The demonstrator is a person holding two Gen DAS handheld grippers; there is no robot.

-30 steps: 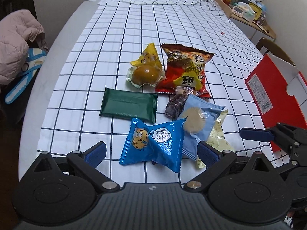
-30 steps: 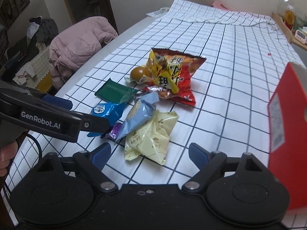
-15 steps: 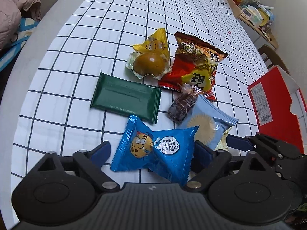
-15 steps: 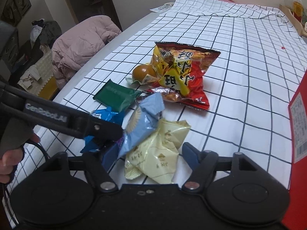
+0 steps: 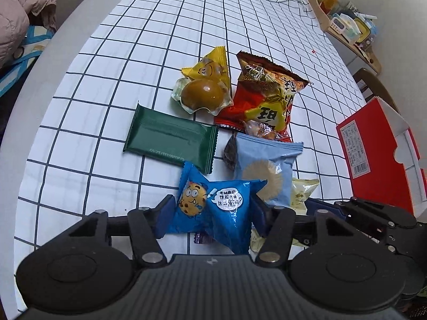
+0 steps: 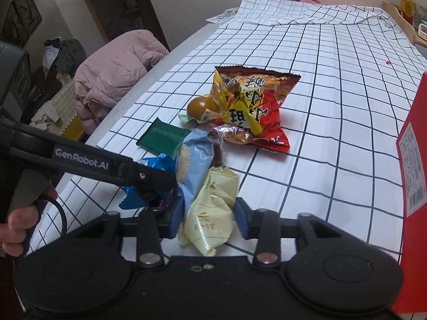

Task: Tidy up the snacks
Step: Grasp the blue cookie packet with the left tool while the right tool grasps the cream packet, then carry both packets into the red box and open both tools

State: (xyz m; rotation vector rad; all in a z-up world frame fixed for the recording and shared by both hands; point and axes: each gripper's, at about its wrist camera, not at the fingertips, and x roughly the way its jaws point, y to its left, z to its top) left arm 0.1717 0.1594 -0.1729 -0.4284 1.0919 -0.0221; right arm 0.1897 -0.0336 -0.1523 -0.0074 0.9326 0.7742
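Several snacks lie bunched on a checked tablecloth. My left gripper (image 5: 210,216) has closed its jaws onto a blue cookie packet (image 5: 213,208). My right gripper (image 6: 208,218) has its jaws against the sides of a pale yellow packet (image 6: 210,213). A light blue packet (image 5: 267,165) lies between them, also in the right wrist view (image 6: 194,160). Behind are a green packet (image 5: 170,138), a red chip bag (image 5: 267,96), a brown egg snack in a yellow wrapper (image 5: 205,90) and a dark candy (image 5: 230,152).
A red open box (image 5: 379,146) stands at the right, also at the right edge of the right wrist view (image 6: 413,160). A pink jacket (image 6: 112,80) hangs on a chair left of the table. A shelf with bottles (image 5: 347,24) is at the far right.
Both grippers moved forward and down into the snack pile and closed: the left onto the blue cookie packet, the right onto the pale yellow packet.
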